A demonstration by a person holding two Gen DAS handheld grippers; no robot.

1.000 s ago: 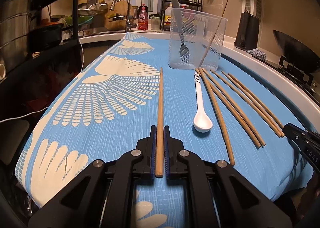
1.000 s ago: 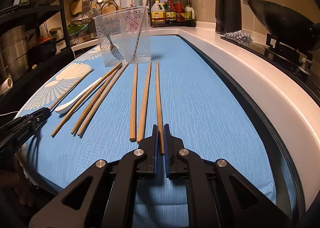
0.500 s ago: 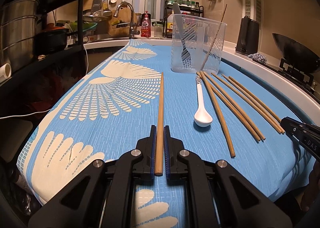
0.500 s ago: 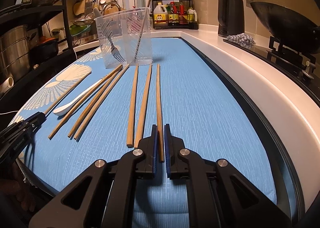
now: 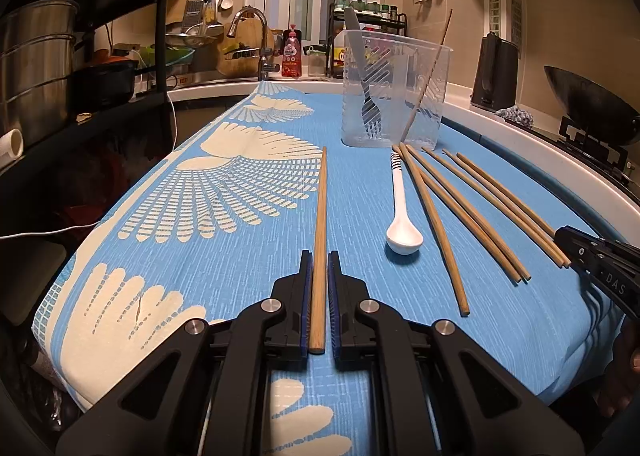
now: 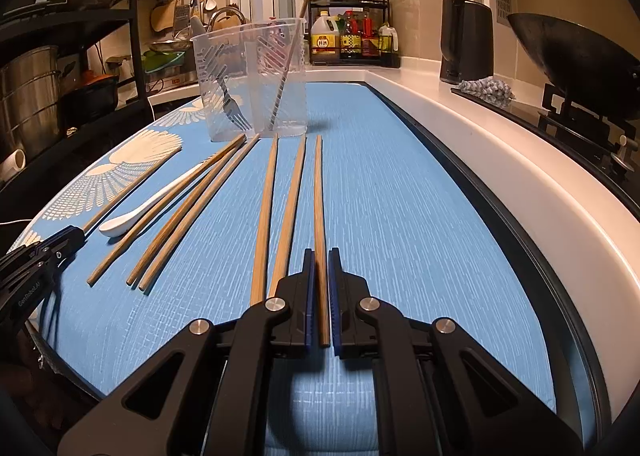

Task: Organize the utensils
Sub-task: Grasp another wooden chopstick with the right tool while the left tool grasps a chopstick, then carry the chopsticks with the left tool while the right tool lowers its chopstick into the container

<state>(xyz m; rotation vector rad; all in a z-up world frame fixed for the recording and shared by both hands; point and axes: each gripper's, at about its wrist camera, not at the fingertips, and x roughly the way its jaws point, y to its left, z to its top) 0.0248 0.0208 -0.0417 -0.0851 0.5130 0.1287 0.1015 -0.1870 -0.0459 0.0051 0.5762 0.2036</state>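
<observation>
Readable bits: "DAS" on the right tongs, "CenRobot.AI" on the left tongs. Each is clamped on one chopstick, left chopstick and right chopstick, lying on the blue worktop near the clear holder.

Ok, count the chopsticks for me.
8 chopsticks: one in the left gripper, one in the right gripper, two beside it, three by the white spoon, one leaning in the clear container. None look hidden.
</observation>
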